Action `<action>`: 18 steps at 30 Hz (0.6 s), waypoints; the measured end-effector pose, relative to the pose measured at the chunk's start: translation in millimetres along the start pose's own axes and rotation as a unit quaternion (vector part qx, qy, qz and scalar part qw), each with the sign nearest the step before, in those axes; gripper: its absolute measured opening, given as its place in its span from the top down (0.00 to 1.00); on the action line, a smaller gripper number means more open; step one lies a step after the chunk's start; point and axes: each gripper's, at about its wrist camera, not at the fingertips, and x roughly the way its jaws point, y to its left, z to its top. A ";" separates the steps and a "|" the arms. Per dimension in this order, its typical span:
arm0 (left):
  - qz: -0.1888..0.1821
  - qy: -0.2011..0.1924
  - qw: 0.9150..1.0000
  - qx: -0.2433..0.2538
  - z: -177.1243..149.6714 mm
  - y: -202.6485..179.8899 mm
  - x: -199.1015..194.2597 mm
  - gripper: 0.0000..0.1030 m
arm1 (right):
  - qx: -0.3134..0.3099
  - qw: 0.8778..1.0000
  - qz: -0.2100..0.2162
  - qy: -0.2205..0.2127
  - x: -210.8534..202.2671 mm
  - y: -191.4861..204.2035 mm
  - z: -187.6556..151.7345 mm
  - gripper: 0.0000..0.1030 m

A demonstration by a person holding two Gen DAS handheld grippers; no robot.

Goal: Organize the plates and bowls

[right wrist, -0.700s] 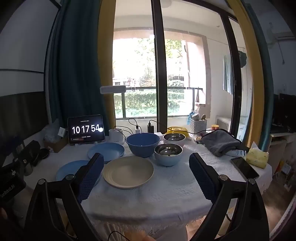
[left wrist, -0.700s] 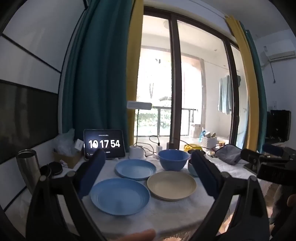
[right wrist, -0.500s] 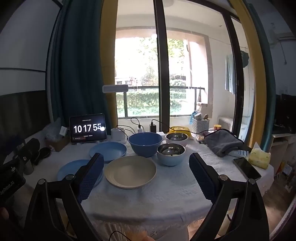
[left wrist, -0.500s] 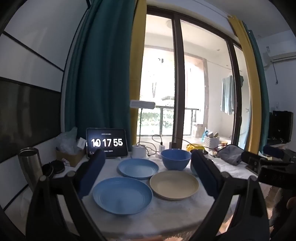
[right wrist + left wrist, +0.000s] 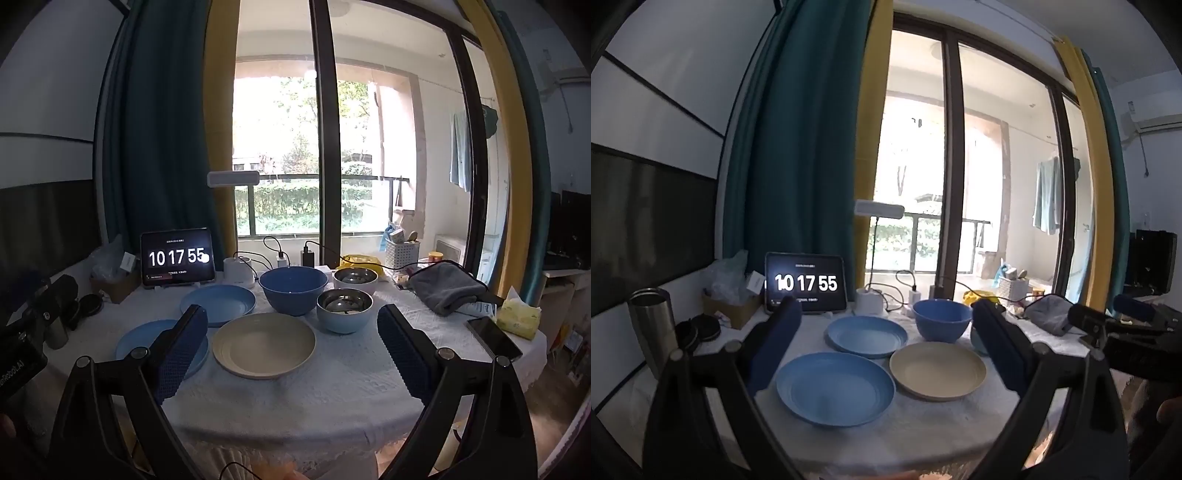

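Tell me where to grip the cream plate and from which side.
Grip the cream plate by its raised near rim, coming in low from the table's front edge with the right gripper, already open. It lies flat, so only the thin rim offers purchase.

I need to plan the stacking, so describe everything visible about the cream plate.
The cream plate is round, shallow and matte beige, plastic or bamboo fibre by its look, with concentric ridges inside a broad rim. It is empty and lies flat, right side up, on the white tablecloth near the table's front. The near blue plate lies beside it, the big blue bowl and a steel-lined light blue bowl just behind it. Nothing rests on it, and whether it touches any neighbour cannot be told.
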 end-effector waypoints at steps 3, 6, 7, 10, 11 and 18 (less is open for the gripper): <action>0.001 0.001 1.000 -0.002 0.9 0.7 0.4 0.08 | -0.005 1.000 -0.001 -0.004 -0.4 2.4 2.3 0.08; 0.001 0.003 1.000 -0.009 1.5 3.1 0.3 0.08 | -0.011 1.000 -0.006 -0.006 -1.9 3.3 3.9 0.08; 0.000 0.002 1.000 -0.010 2.0 3.3 -0.6 0.08 | -0.010 1.000 -0.007 -0.007 -2.7 2.3 4.7 0.08; -0.002 -0.005 1.000 -0.006 4.1 1.4 -8.2 0.08 | -0.010 1.000 -0.011 -0.014 -6.7 3.3 6.5 0.08; -0.002 -0.006 1.000 -0.006 4.8 2.4 -9.5 0.08 | -0.012 1.000 -0.011 -0.014 -8.3 4.2 6.2 0.08; -0.003 -0.008 1.000 -0.009 8.2 4.7 -14.2 0.08 | -0.016 1.000 -0.010 -0.020 -13.2 8.4 7.4 0.08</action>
